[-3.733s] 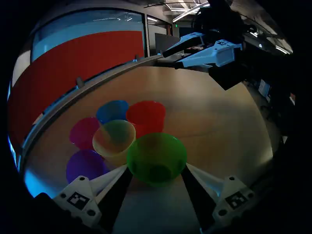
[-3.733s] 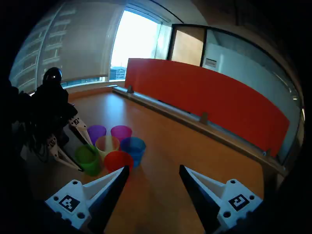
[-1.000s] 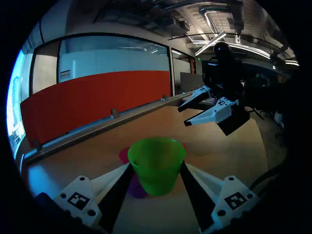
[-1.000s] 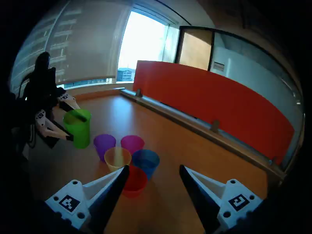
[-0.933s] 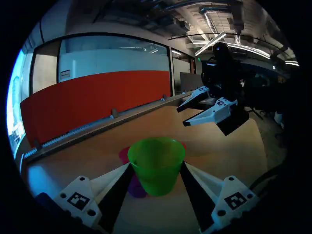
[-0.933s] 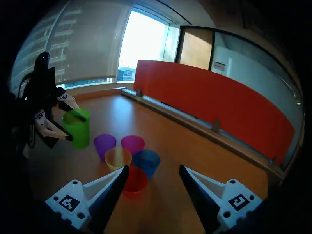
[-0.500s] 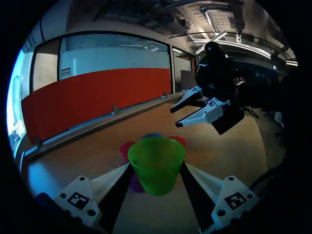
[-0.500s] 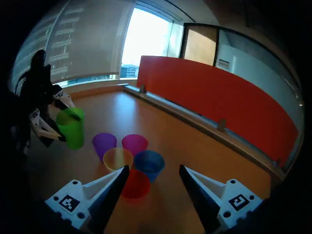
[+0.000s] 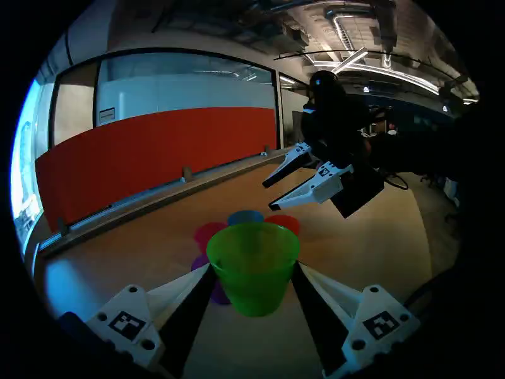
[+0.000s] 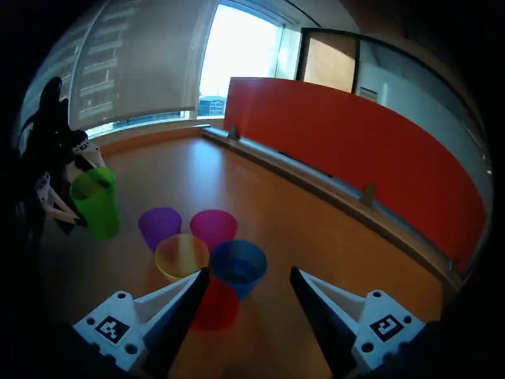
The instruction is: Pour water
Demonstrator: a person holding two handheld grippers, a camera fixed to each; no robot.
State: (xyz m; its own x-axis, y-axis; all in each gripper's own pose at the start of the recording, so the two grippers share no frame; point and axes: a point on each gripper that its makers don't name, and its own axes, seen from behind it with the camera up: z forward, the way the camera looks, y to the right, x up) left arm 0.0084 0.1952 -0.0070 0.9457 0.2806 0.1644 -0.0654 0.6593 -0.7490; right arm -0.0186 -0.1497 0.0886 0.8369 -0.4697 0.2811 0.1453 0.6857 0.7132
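Note:
A green cup point(image 9: 254, 268) stands upright between the fingers of my left gripper point(image 9: 252, 273), which is shut on it and holds it above the table. In the right gripper view the same green cup point(image 10: 96, 202) hangs at the far left in that left gripper point(image 10: 90, 194). On the table stands a cluster of cups: purple point(image 10: 159, 227), magenta point(image 10: 213, 227), yellow point(image 10: 182, 256), blue point(image 10: 238, 265) and red point(image 10: 214, 306). My right gripper point(image 10: 249, 275) is open just above the red and blue cups. It shows as white fingers point(image 9: 303, 192) beyond the cluster.
The wooden table point(image 10: 284, 208) runs back to a rail with a long red partition point(image 10: 353, 139) behind it. A bright window point(image 10: 243, 57) lies beyond. A person's dark sleeve and hand point(image 9: 391, 151) hold the right gripper.
The green cup has been lifted out of the cluster by the left gripper. Over the last second the right gripper has moved closer to the cluster, above the red and blue cups.

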